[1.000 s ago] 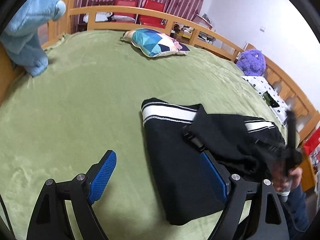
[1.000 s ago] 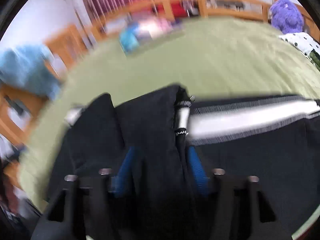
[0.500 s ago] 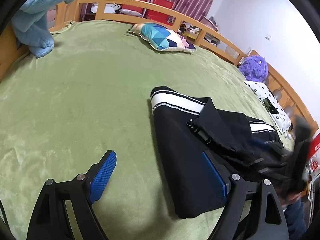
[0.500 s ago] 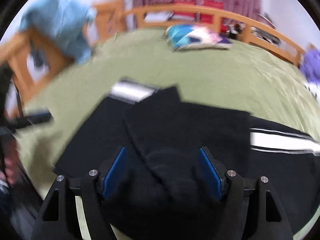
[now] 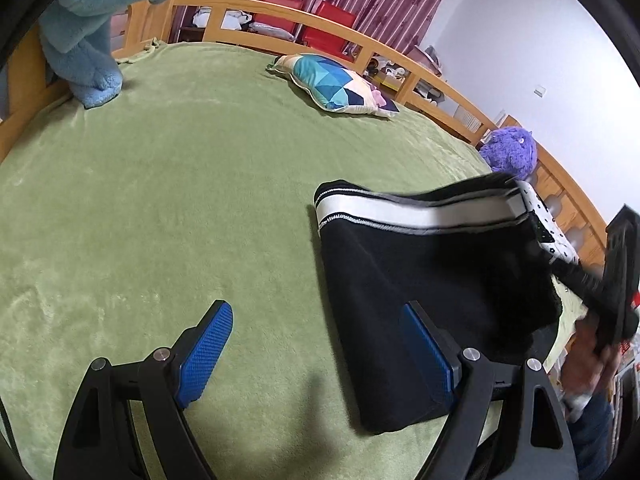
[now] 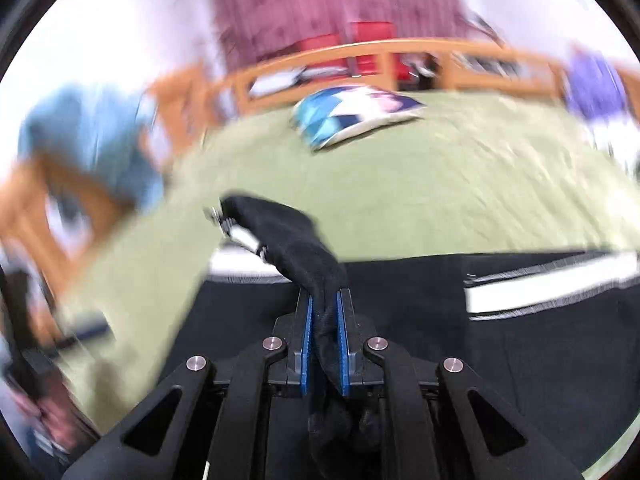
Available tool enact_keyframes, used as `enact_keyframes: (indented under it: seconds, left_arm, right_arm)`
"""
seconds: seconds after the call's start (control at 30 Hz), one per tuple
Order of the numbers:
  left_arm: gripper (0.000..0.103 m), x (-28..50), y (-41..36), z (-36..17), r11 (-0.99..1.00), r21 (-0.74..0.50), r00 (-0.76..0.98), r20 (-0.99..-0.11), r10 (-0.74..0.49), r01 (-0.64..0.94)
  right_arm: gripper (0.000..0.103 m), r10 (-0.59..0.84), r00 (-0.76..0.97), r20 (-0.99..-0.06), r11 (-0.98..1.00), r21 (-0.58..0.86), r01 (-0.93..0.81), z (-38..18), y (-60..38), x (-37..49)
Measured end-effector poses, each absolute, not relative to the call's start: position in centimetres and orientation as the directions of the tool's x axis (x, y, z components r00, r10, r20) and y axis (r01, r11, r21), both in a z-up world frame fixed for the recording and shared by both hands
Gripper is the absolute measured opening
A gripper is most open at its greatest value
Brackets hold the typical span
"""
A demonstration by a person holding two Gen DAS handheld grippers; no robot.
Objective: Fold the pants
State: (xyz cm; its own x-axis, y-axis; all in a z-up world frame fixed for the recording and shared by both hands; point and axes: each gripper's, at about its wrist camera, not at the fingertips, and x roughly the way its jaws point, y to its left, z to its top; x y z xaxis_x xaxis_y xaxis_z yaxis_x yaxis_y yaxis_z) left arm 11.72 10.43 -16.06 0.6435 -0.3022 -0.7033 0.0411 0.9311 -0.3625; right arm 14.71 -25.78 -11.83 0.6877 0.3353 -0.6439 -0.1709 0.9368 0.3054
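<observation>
Black pants with a white side stripe lie folded on the green blanket. My left gripper hovers open just above the bed, its right finger over the pants' near left corner and nothing between the pads. My right gripper is shut on a bunched fold of the pants and holds it raised off the rest of the garment. In the left wrist view the right gripper shows at the far right edge, blurred, pulling the fabric up.
A patterned pillow lies near the far rail. A light blue fleece hangs over the left corner. A purple plush toy and a dotted cloth sit at the right side.
My right gripper closed on a fold of the pants and lifted it. The flap that lay across the pants has been pulled up and to the right. The left gripper stays open, slightly lower.
</observation>
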Motion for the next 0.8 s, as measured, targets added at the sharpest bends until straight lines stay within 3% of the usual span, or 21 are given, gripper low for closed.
enact_keyframes:
  seconds: [0.07,0.17,0.37,0.5,0.57,0.63,0.8]
  left_arm:
    - [0.085,11.8,10.3,-16.2,0.929,-0.369,0.636,-0.707,-0.31,0.042]
    - [0.085,11.7,10.1,-16.2,0.932,-0.36,0.638,-0.707,-0.306,0.048]
    - [0.085,12.0,9.8,-16.7,0.939,-0.341,0.631,-0.719,-0.292,0.046]
    - [0.085,12.1,9.6,-17.1,0.941,-0.336,0.621,-0.729,-0.289,0.043]
    - [0.085,12.1,9.4,-17.1,0.944,-0.328,0.62,-0.731,-0.284,0.046]
    - [0.085,12.0,9.2,-17.2,0.946,-0.319,0.619,-0.734,-0.279,0.049]
    - [0.085,11.9,9.1,-17.3,0.952,-0.301,0.616,-0.74,-0.269,0.054]
  right_arm:
    - [0.013,0.288,0.678,-0.676,0.938,0.343,-0.056,-12.4,-29.5,16.1]
    - [0.031,0.138,0.605,-0.784,0.96,0.256,0.114,-15.6,-32.8,17.0]
    - [0.051,0.246,0.552,-0.796,0.925,0.364,0.112,-19.5,-34.6,14.2]
    - [0.051,0.295,0.556,-0.777,0.916,0.395,0.066,-20.4,-33.7,12.8]
    - [0.028,0.257,0.542,-0.8,0.941,0.336,0.049,-20.7,-32.7,12.6]
    - [0.018,0.221,0.579,-0.785,0.958,0.286,0.021,-20.1,-32.2,12.6]
    - [0.017,0.406,0.649,-0.643,0.863,0.503,-0.042,-16.0,-34.2,9.8]
